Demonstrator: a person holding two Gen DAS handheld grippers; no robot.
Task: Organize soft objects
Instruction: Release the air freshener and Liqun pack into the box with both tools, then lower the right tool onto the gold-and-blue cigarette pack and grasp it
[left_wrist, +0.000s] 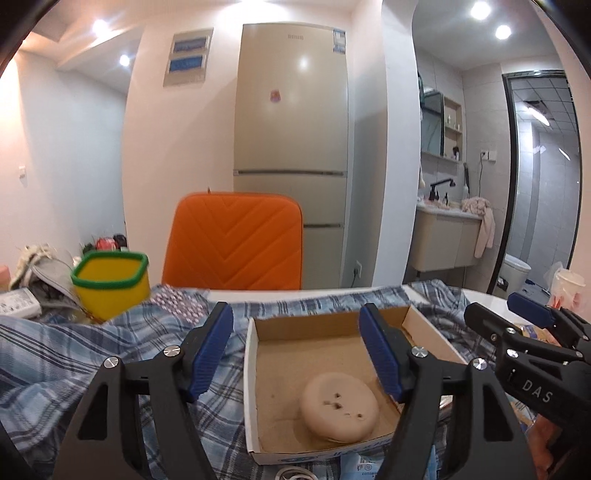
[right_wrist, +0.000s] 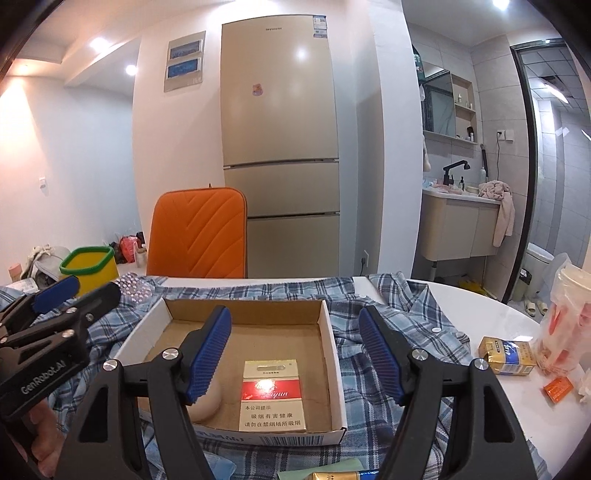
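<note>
My left gripper (left_wrist: 297, 350) and right gripper (right_wrist: 295, 354) are both wide, holding nothing. The beige sponge (left_wrist: 340, 406) and red cigarette pack (right_wrist: 272, 395) lie in the cardboard box (right_wrist: 332, 354). Behind, the plaid shirt (right_wrist: 399, 317) may slide and drag the box.

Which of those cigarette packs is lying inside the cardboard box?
The red-and-white pack lies flat inside the cardboard box. The gold-and-blue pack sits outside, on the white table.
</note>
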